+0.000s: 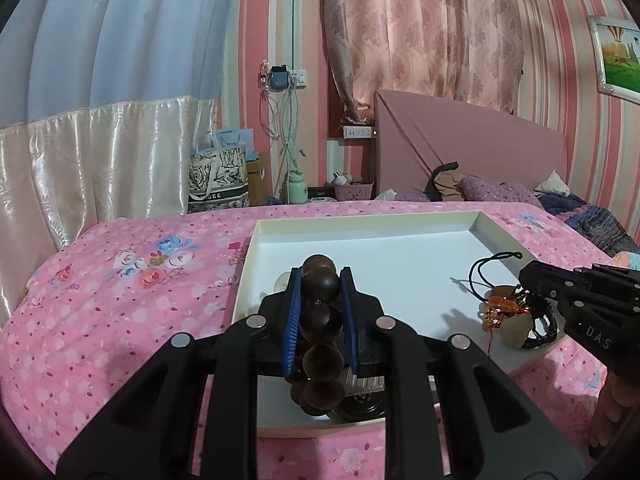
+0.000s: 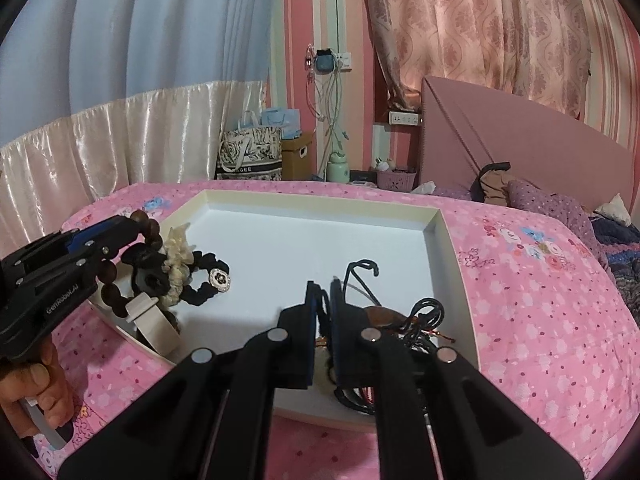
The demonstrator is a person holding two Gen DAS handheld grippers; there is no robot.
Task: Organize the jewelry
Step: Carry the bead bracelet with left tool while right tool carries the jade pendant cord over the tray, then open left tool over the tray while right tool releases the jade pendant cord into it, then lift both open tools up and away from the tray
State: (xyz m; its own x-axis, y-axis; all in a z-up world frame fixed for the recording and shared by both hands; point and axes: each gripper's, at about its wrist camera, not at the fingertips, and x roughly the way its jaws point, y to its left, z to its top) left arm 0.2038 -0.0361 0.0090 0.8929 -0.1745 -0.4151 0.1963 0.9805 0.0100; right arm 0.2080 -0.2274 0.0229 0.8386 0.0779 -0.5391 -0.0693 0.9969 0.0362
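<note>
In the left wrist view, the left gripper (image 1: pixel 320 280) is clamped on a bracelet of large dark brown wooden beads (image 1: pixel 320 320); the blue pads (image 1: pixel 291 320) press it from both sides, and the string of beads runs lengthwise along the fingers, from the tips back toward the camera, held above the near left part of a shallow white rectangular cardboard tray (image 1: pixel 360 222). The tray lies on a pink flower-printed bedspread (image 1: pixel 120 300). At the tray's right side lies a tangle of black cord jewelry with amber and pale stone pendants (image 1: pixel 508 312), its cord loop reaching toward the far edge; the right gripper (image 1: pixel 528 280) comes in from the right with its tip over this tangle. In the right wrist view, the right gripper (image 2: pixel 322 292) has its fingers drawn almost together, only a thin slit between them; the black cord tangle (image 2: pixel 424 320) lies under and just right of them, and whether a strand is pinched I cannot tell. At the tray's (image 2: pixel 320 200) left end the left gripper (image 2: pixel 120 232) holds the bead bracelet (image 2: pixel 116 288) hanging in a loop, beside a black fabric scrunchie with a round rhinestone ornament (image 2: pixel 208 280), a cream frilled scrunchie (image 2: pixel 176 260) and a white band (image 2: pixel 152 320). A hand (image 2: pixel 40 392) grips the left tool's handle
</note>
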